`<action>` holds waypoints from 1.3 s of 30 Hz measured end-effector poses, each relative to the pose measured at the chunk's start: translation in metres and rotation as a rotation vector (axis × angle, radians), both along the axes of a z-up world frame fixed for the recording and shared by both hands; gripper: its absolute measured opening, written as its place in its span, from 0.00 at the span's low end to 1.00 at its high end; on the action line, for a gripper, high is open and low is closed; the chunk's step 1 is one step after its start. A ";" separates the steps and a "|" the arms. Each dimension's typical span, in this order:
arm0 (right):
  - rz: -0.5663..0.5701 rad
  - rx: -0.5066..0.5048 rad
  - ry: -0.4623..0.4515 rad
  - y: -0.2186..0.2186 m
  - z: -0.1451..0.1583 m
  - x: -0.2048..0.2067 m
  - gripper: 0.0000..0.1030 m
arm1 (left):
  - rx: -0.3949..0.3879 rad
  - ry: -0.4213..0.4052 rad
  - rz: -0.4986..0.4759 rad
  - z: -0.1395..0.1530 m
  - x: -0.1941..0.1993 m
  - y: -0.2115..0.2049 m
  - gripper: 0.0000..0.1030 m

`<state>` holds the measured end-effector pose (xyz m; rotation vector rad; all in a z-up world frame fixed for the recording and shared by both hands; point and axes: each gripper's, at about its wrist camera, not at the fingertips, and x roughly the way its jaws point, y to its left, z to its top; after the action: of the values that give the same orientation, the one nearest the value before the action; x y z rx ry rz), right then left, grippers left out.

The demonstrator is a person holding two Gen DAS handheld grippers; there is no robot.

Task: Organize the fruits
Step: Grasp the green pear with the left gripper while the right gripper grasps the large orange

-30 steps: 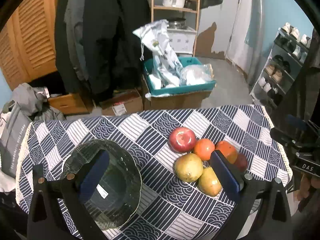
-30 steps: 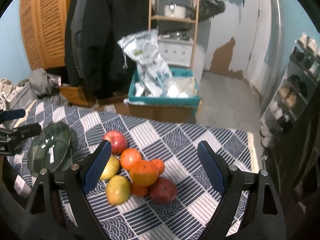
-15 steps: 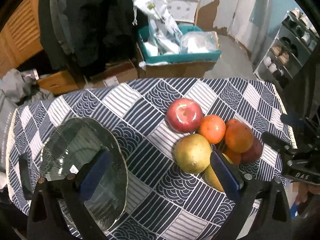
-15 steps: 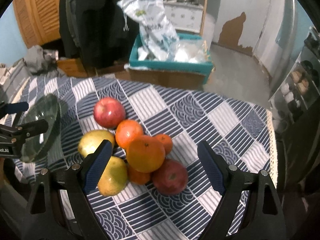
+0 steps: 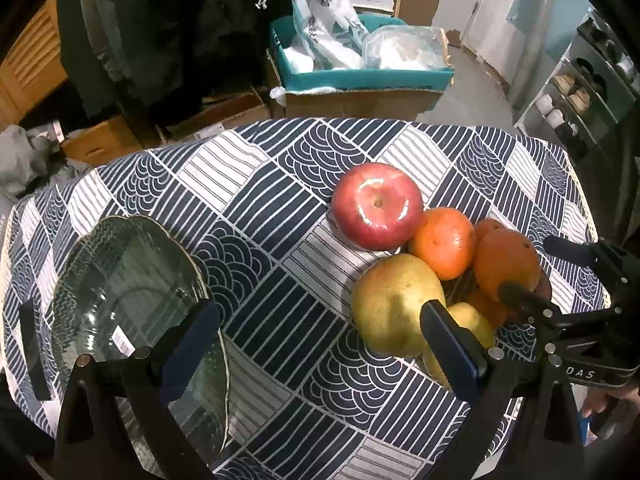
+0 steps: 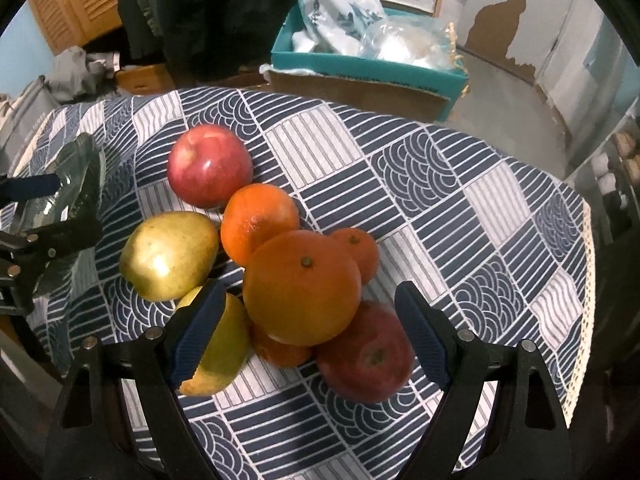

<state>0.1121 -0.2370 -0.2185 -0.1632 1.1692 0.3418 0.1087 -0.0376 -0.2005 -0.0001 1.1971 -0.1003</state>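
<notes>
A pile of fruit lies on the patterned tablecloth (image 6: 460, 208): a red apple (image 6: 208, 166), a yellow pear (image 6: 170, 256), a second pear (image 6: 224, 352), a big orange (image 6: 302, 286), smaller oranges (image 6: 258, 220) and a dark red apple (image 6: 366, 354). My right gripper (image 6: 308, 332) is open, low over the big orange and the dark apple. My left gripper (image 5: 320, 348) is open above the cloth between the green glass plate (image 5: 120, 292) and the yellow pear (image 5: 394, 304). The red apple (image 5: 376, 206) lies beyond.
The table edge with lace trim (image 6: 584, 280) runs along the right. Beyond the table stand a teal box with plastic bags (image 5: 360, 60), cardboard boxes (image 5: 224, 112), hanging dark coats and a shoe rack (image 5: 580, 88).
Both grippers have moved forward and down toward the table. The fruit now looms larger, and the right gripper sits right over the big orange. Both stay open.
</notes>
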 end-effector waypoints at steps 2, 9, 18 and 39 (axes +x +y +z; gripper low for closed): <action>0.005 -0.007 0.010 0.001 -0.005 0.003 0.84 | 0.001 0.008 0.002 -0.004 0.002 0.000 0.98; 0.015 0.024 0.056 0.003 -0.022 0.010 0.71 | -0.026 0.028 0.001 -0.010 0.005 -0.002 0.98; -0.009 0.062 0.036 -0.005 -0.019 0.010 0.66 | -0.057 0.057 -0.016 -0.021 0.012 -0.016 0.98; -0.063 0.084 -0.043 -0.039 0.002 0.004 0.66 | -0.142 0.199 -0.015 -0.063 0.025 -0.045 0.81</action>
<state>0.1156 -0.2758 -0.2167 -0.0602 1.1136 0.3298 0.1340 -0.0827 -0.2639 -0.1278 1.3867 -0.2023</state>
